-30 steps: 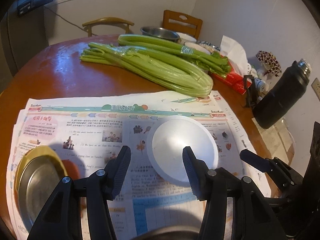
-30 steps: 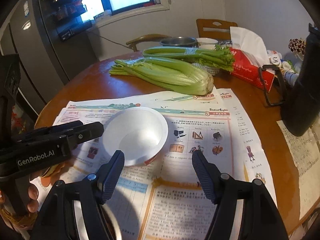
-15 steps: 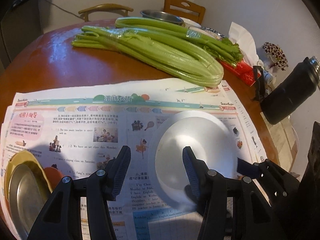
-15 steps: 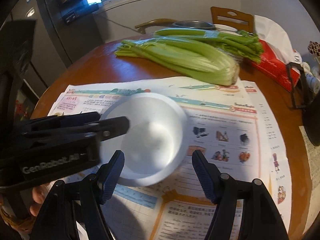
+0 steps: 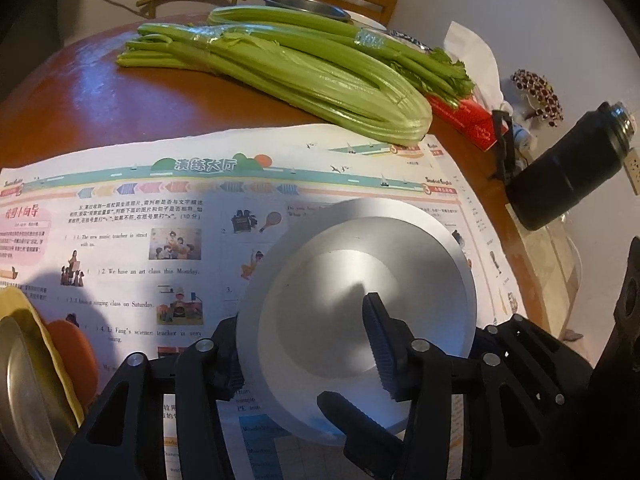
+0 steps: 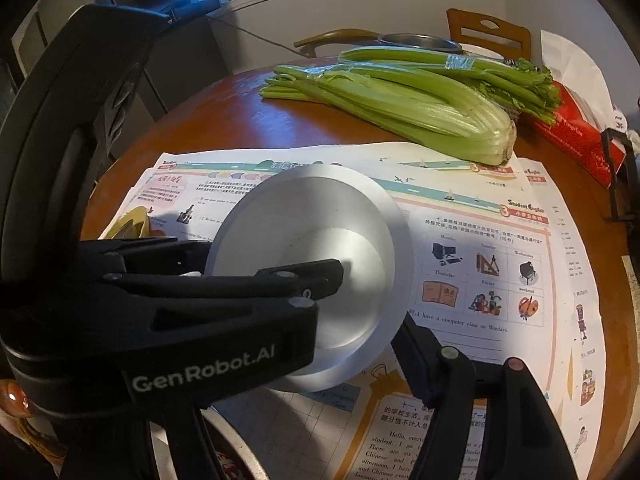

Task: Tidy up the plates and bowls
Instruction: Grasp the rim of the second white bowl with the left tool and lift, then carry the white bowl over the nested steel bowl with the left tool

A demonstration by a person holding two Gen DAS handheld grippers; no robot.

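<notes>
A white bowl sits on the newspaper in the middle of the round table. My left gripper straddles the bowl's near-left rim, one finger inside and one outside, still spread apart. The bowl also shows in the right wrist view, with the left gripper reaching over it. My right gripper is open at the bowl's near side, its right finger beside the rim. A steel plate on a yellow dish lies at the far left.
Two celery bunches lie across the table's back. A steel basin, a red tissue pack and a black flask stand at the back right. Another patterned bowl's rim shows under my right gripper.
Both grippers have moved forward and down onto the white bowl. My left gripper now has one finger inside the bowl. The bowl stays on the newspaper.
</notes>
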